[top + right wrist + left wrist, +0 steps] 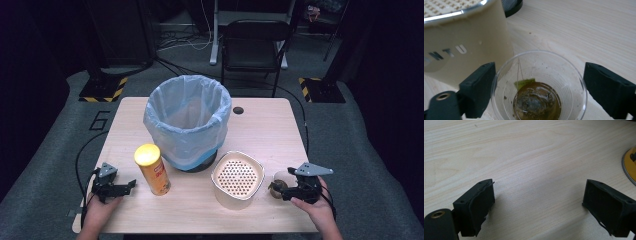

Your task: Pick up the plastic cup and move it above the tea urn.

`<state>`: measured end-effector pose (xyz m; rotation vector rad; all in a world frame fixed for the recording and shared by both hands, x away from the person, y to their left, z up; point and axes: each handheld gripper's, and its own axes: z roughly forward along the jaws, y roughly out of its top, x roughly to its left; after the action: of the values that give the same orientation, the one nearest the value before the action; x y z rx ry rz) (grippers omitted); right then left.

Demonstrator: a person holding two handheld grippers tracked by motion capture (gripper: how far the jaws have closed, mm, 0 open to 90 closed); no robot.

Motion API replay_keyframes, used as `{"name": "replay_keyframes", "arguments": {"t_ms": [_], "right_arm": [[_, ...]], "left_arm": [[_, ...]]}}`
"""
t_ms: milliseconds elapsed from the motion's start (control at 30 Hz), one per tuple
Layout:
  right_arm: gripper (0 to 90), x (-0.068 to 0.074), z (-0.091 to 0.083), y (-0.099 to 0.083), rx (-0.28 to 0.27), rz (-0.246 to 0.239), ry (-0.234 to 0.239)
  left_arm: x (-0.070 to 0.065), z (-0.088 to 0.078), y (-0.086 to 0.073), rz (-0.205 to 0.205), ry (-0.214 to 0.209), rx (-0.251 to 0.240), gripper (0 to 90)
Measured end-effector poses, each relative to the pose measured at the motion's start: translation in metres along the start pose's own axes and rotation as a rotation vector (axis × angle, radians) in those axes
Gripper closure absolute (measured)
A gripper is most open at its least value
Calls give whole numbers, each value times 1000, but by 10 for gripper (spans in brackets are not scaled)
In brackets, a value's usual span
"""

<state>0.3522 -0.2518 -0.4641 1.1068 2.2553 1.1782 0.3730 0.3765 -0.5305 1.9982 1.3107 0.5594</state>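
A clear plastic cup (539, 85) with brown tea and a tea bag in it stands at the table's front right; the cup (278, 184) sits right of a cream container with a perforated lid (237, 179). My right gripper (537, 91) is open, its jaws on either side of the cup; the left one looks to touch the cup wall, the right one stands apart. The right gripper (289, 192) reaches the cup from the right. My left gripper (125, 187) is open over bare wood at the front left, just left of a yellow chip can (152, 169). The left gripper (537, 207) holds nothing.
A bin lined with a pale blue bag (187, 120) stands in the middle of the wooden table (265, 130). The cream container (461, 40) rises close beside the cup. The chip can's yellow rim (630, 165) shows at the right edge. A black chair (252, 45) stands behind the table.
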Motion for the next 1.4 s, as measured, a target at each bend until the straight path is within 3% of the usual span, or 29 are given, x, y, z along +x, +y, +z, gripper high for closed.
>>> {"name": "replay_keyframes", "arguments": {"t_ms": [133,333,567,1033,1400], "right_arm": [[190,1,3,-9,2,-10,15],[192,1,7,-12,3,-11,23],[208,2,10,-14,28,-47,12],[313,1,11,-15,26,-54,27],[322,0,9,-10,25,-66,23]], "left_arm": [[0,0,0,0,0,0,101],[0,0,0,0,0,0,101],[0,0,0,0,0,0,101],[0,0,0,0,-1,1,101],[0,0,0,0,0,0,101]]}}
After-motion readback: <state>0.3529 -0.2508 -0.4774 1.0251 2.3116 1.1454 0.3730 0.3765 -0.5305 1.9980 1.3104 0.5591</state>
